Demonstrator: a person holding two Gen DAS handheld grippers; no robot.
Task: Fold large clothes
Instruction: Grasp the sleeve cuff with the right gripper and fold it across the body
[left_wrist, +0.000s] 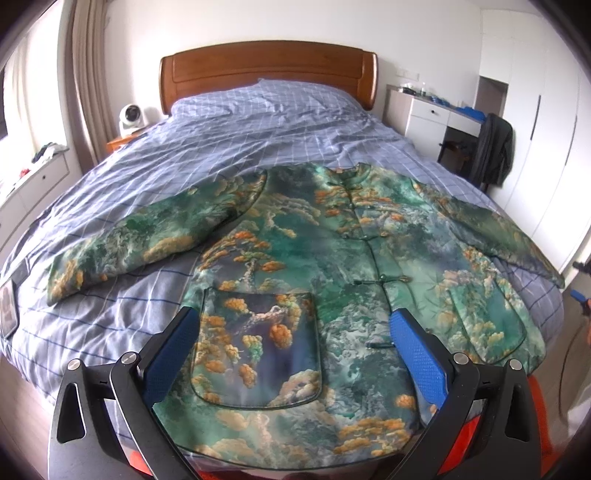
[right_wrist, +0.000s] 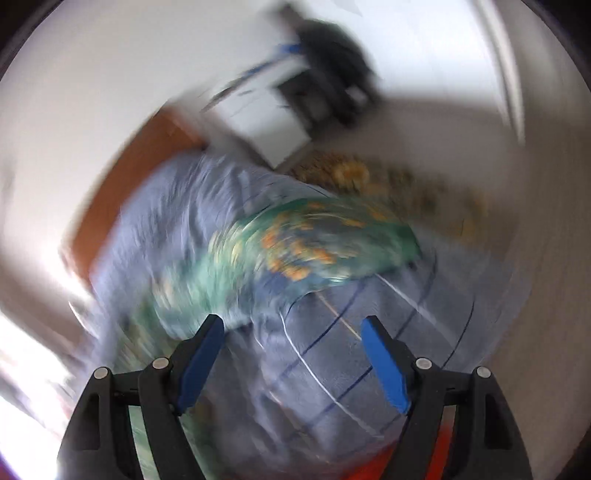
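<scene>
Green silk-like fabric printed with orange trees and misty cliffs is lying spread front-up across the foot of the bed (left_wrist: 236, 147): this is the jacket (left_wrist: 332, 258), buttoned down the middle, both sleeves stretching out to the sides over the blue checked cover. No brand, label or readable writing is showing anywhere on it. Its hem is running out of sight behind the left gripper (left_wrist: 295, 334), whose blue-padded jaws are standing wide apart above the jacket's lower front, grasping nothing. A dark flat object at the bed's left edge is too small to identify.

Everything in the right wrist view is smearing with motion blur, so only rough shapes are coming through. The right gripper (right_wrist: 293, 341) is hanging released, jaws well apart with nothing between them, over the blue cover, with a blurred sleeve end of the jacket (right_wrist: 295, 243) lying just ahead of it. Whether it is touching the bed cannot be told.
</scene>
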